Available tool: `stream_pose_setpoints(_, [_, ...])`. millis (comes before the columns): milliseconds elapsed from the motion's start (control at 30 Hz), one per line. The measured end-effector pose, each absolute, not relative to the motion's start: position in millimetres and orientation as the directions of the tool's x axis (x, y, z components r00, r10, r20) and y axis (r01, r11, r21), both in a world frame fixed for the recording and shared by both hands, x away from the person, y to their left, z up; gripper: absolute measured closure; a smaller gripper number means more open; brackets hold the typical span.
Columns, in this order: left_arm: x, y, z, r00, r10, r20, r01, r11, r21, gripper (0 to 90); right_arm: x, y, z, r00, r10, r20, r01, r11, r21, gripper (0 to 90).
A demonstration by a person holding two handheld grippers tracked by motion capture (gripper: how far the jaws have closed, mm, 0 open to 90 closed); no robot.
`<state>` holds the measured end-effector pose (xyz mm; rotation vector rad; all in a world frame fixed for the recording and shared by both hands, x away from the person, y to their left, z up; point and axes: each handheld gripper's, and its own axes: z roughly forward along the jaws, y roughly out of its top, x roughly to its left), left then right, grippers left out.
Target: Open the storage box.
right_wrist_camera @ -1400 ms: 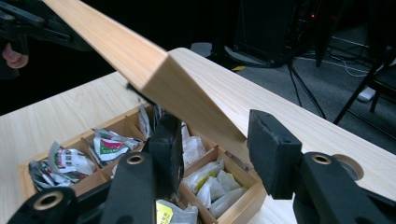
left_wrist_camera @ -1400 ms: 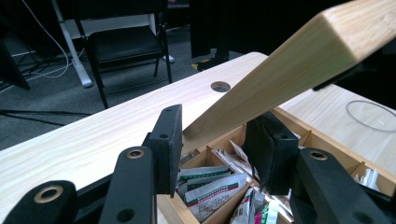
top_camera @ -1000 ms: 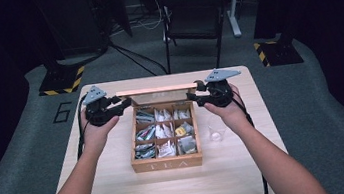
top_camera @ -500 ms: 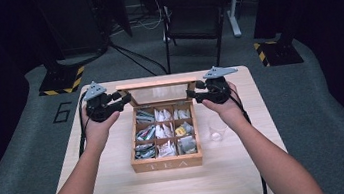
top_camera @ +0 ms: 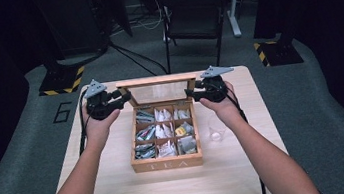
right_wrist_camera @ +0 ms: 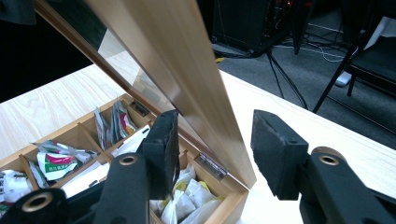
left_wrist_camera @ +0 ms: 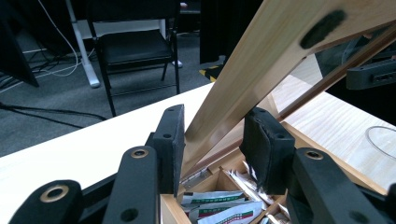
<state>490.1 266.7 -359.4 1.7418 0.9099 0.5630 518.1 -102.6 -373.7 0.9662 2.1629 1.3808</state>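
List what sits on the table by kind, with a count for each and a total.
Tea box: 1
Lid (hinged to the box, raised): 1
Compartments with tea bags: 9
Clear cup: 1
Grippers at the lid: 2, left gripper and right gripper
Total, compartments aside: 5

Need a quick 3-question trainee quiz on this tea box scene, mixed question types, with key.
1. What word is printed on the front of the box?
2. True or false: the lid lies shut flat on the box.
3. In the high view, where does the clear cup stand? A) left of the box B) right of the box C) inside the box

Key: 1. TEA. 2. False, it stands raised. 3. B.
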Motion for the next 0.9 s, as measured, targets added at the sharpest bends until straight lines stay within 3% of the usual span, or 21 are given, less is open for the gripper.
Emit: stream_pose_setpoints(900, [500.3, 265.2, -358.3, 0.580, 0.812, -0.069, 0.318, -0.148, 0.937, 60.3, 532.6, -99.9, -382.2, -0.669, 0.742, 0.035, 0.349, 0.273, 0.896, 58.3])
